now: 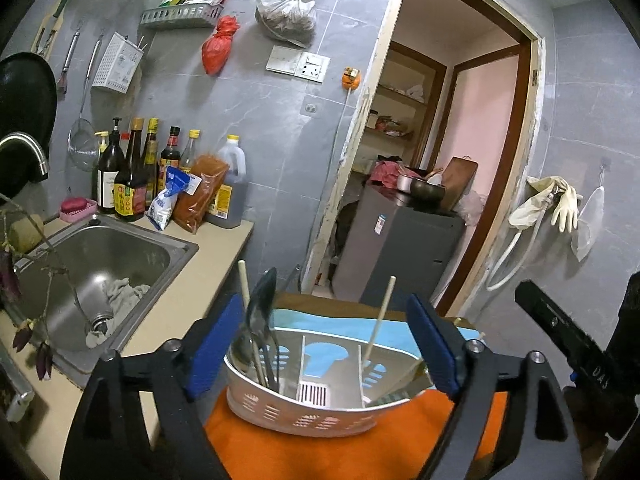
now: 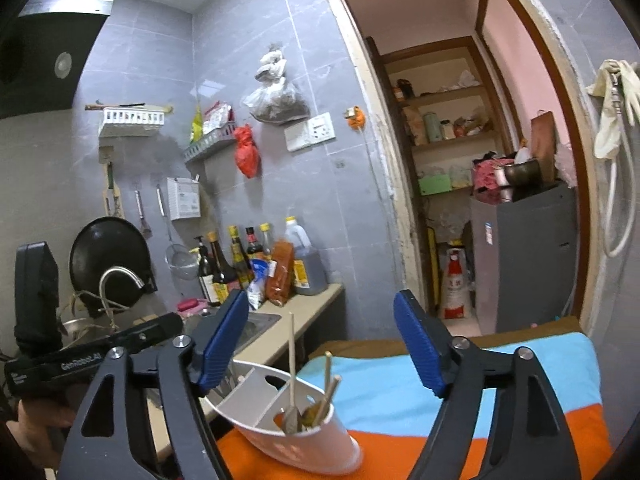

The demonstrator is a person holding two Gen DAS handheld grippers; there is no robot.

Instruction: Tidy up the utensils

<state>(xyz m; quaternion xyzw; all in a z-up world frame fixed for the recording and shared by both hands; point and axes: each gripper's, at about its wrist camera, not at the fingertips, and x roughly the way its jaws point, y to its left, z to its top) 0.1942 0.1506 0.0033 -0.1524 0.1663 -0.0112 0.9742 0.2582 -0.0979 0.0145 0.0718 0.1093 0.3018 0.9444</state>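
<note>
Both grippers, left gripper (image 1: 326, 344) and right gripper (image 2: 320, 340), gaping, empty. Risk: light white perforated plastic utensil caddy (image 1: 304, 408) near orange-blue cloth (image 1: 288, 452) edge; nudging leaning chopsticks (image 1: 380, 320) could tip it.

Spoon (image 1: 258, 320) bowl ends hidden inside caddy (image 1: 304, 412), chopstick (image 1: 380, 320) bases hidden too

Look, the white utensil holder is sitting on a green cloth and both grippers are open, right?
Not quite. The white utensil holder sits on an orange cloth, not a green one, as the left wrist view shows. The rest holds: the left gripper and right gripper are both open and hold nothing.
</note>
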